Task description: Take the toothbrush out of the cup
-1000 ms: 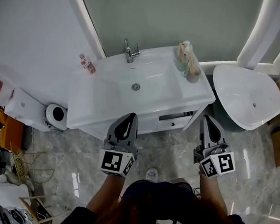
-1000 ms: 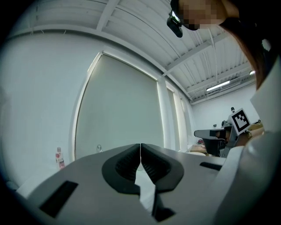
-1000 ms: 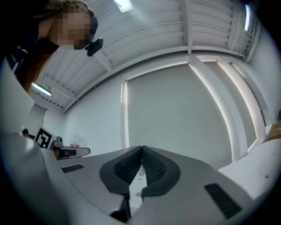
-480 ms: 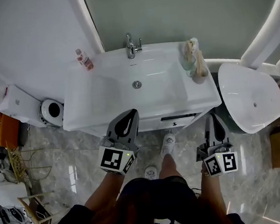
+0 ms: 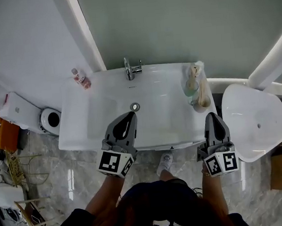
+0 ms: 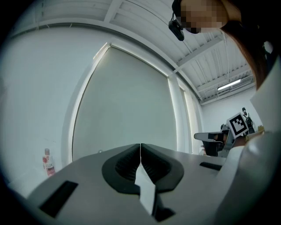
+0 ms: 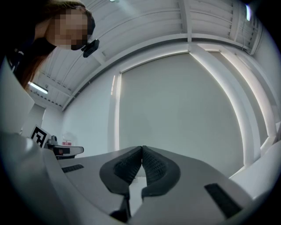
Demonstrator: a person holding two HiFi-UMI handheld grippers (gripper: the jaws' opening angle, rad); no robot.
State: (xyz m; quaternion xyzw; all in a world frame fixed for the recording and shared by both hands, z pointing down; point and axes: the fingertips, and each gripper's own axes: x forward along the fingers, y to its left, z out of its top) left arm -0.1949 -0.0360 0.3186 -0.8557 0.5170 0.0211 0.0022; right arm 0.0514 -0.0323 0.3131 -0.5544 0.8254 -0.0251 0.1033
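- Head view: the cup [image 5: 190,87] stands on the white desk [image 5: 87,122] at the rear right corner, at 2 o'clock from the drain [image 5: 135,106].
- Head view: the toothbrush [image 5: 195,71] is read as the pale shaft rising above the cup rim. It is too small to confirm its outline.
- Head view: the right tongs [image 5: 213,116] are over the front edge, with the cup at 11 o'clock from their tip and near it. The left tongs [image 5: 130,116] are well apart from the cup.
- Left gripper view: the tongs are clenched, pads meeting, with nothing between them. A small bottle [image 6: 48,161] shows at 9 o'clock.
- Right gripper view: the tongs are clenched and empty. Neither cup nor toothbrush is in view.
- Handling, judged: the toothbrush is probably light, stiff and smooth, and possibly wet, so expect slip.
- Grip point, judged: take the handle just above the cup rim, below the bristle head, across its flat faces.
- Caution, judged: the cup is probably light and may tip or lift with the brush. Draw the brush straight up.
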